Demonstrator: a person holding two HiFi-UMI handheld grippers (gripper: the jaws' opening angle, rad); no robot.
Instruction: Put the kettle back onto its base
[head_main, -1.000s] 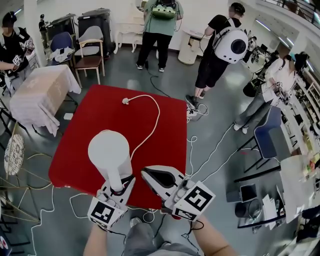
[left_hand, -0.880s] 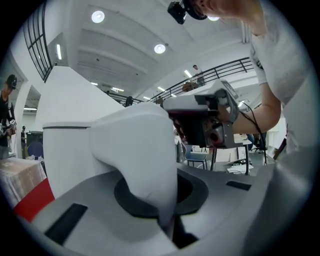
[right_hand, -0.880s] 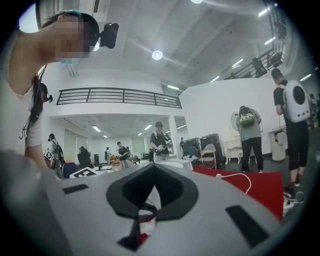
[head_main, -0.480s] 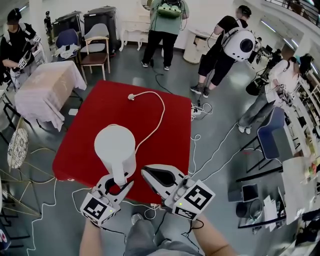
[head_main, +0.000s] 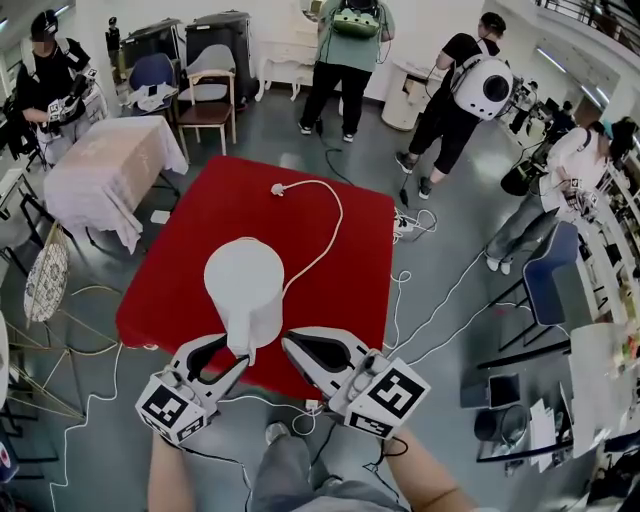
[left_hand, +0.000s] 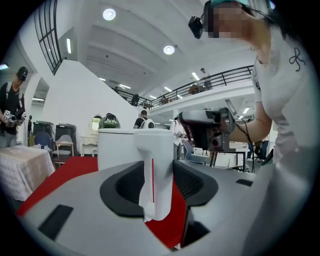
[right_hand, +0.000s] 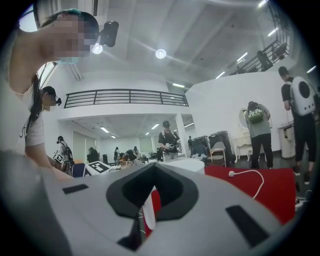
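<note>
A white kettle (head_main: 245, 285) stands upright on the red table (head_main: 340, 260); whatever is under it is hidden by its body. Its white cord (head_main: 325, 235) runs to a loose plug (head_main: 277, 189) at the table's far side. My left gripper (head_main: 222, 356) is at the table's near edge, just behind the kettle handle (head_main: 242, 345). In the left gripper view its jaws are opening, and the handle (left_hand: 156, 175) stands between them with a gap on both sides. My right gripper (head_main: 292, 346) is shut and empty, just right of the handle.
A cloth-covered table (head_main: 100, 165) and a chair (head_main: 210, 100) stand at the far left. Several people stand beyond the red table. Cables and a power strip (head_main: 410, 225) lie on the floor to the right. A person's legs are under the grippers.
My left gripper has let go of the kettle handle, its jaws spreading, and has drawn back toward the near left. The kettle stays standing. My right gripper barely moved.
</note>
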